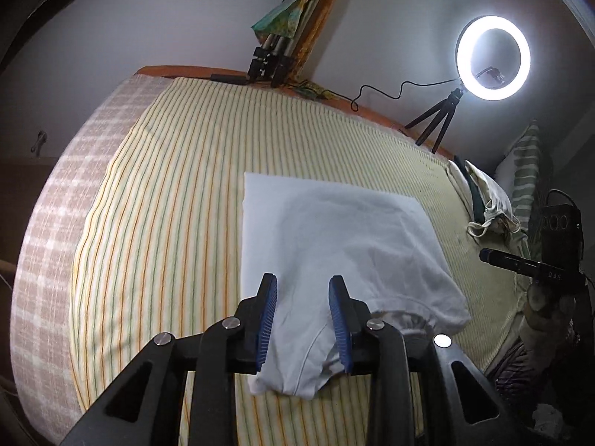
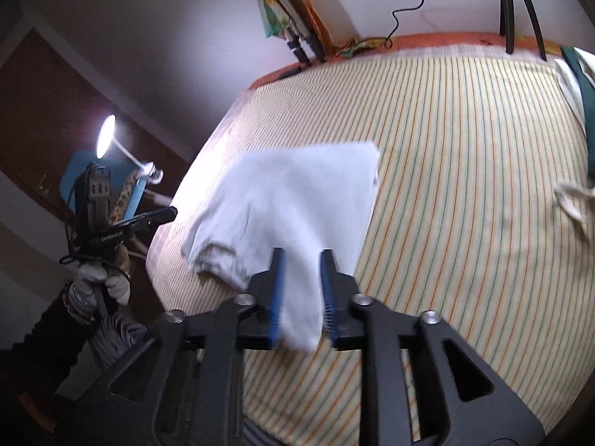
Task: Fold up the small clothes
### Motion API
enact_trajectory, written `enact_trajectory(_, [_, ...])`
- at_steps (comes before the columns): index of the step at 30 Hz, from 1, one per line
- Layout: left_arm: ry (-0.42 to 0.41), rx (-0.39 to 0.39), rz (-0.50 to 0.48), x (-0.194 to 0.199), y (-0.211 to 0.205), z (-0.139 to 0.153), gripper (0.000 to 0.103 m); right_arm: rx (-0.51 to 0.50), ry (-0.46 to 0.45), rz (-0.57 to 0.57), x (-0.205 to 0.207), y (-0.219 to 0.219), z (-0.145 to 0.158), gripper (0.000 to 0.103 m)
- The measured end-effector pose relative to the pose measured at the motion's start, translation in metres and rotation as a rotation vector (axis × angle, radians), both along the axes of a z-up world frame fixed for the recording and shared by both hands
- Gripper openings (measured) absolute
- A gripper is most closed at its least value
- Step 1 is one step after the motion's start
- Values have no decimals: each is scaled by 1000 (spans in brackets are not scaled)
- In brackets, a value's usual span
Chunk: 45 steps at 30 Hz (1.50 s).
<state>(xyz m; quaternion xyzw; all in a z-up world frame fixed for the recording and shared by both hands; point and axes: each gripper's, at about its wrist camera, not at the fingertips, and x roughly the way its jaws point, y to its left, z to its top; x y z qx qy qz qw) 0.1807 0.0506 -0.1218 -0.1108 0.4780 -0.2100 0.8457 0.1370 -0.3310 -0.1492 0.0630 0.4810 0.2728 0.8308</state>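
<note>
A white garment (image 1: 334, 230) lay on the striped bed (image 1: 178, 186), its far part flat and square-edged well inside the bed's far edge, its near part bunched toward the near edge. That flat far half probably served as the anchor for a fold, which is why only the near end was being handled.

The left gripper (image 1: 303, 319) hung over the garment's near end, with a hemmed lobe of cloth lying between its blue pads (image 1: 268, 319). The jaws stood fairly wide, and the cloth seemed to sag loosely between them, so I could not tell whether it was pinched or merely straddled.

The right gripper (image 2: 302, 290) took the other near corner of the garment (image 2: 297, 193). A tongue of cloth ran down between its pads (image 2: 278, 297), narrower than on the left, and hung below them as if lifted; the blur kept the contact uncertain.

Holding both near corners at once would keep the edge straight while it was carried over the flat half.

A ring light (image 1: 494, 57) stood on a tripod at the bed's far right corner, likely to light the work, and a bundle of cloth (image 1: 491, 200) lay by the right edge.
</note>
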Motion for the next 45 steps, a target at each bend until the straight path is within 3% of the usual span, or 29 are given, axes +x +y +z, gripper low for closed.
enact_trajectory(1, [-8,3,-6,6,-3,0,28,5,0,-7,11,-2,-2,50])
enact_trajectory(7, [-31,4,-54,34,-36,-7,28,174,163,-112,77,-28,-37,50])
enact_trajectory(10, [-25,33,-93,39,-53,-20,28,141,198,-82,90,-27,-47,42])
enact_trajectory(16, [11,60,-112,47,-62,-41,28,192,229,34,94,-12,-53,26])
enact_trajectory(22, [23,59,-120,50,-62,-49,28,223,268,5,101,-24,-65,26])
enact_trajectory(28, [21,81,-140,50,-68,-52,28,492,348,-63,125,-50,-79,26])
enact_trajectory(33, [25,79,-138,52,-69,-54,30,560,389,-91,125,-58,-86,26])
enact_trajectory(37, [17,92,-144,54,-72,-54,31,517,370,-122,126,-57,-88,26])
enact_trajectory(38, [16,91,-144,55,-73,-54,31,511,354,-138,125,-57,-88,17])
enact_trajectory(39, [16,90,-145,54,-73,-54,32,489,321,-162,125,-58,-85,10])
enact_trajectory(41, [11,89,-146,53,-72,-55,32,436,231,-221,125,-64,-74,6])
enact_trajectory(45, [10,87,-143,50,-69,-51,32,429,154,-313,122,-94,-53,6])
